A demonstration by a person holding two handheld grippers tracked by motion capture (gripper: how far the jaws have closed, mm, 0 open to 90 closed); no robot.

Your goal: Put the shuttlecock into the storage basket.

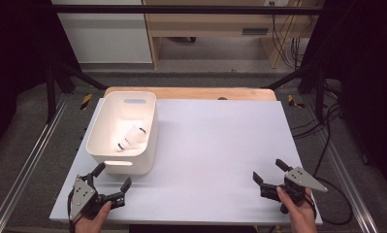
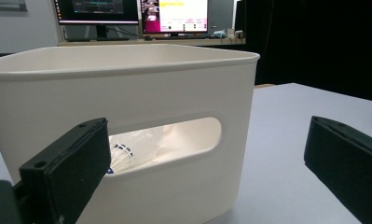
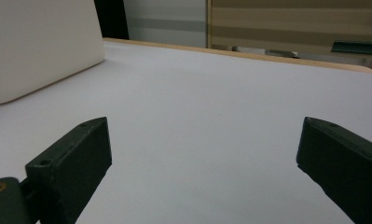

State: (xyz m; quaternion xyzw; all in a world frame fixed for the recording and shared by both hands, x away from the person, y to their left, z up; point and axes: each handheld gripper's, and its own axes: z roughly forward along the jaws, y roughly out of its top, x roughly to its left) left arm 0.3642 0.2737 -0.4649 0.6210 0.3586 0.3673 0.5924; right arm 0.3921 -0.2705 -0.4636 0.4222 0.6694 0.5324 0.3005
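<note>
Left hand-held gripper [image 1: 112,178]: wide, empty, lower left, just before bin [image 1: 100,127]. Right hand-held gripper [image 1: 268,171]: wide, empty, lower right. I judge risk: left jaws nudging bin, shuttlecock [image 1: 132,136] rolling.
</note>
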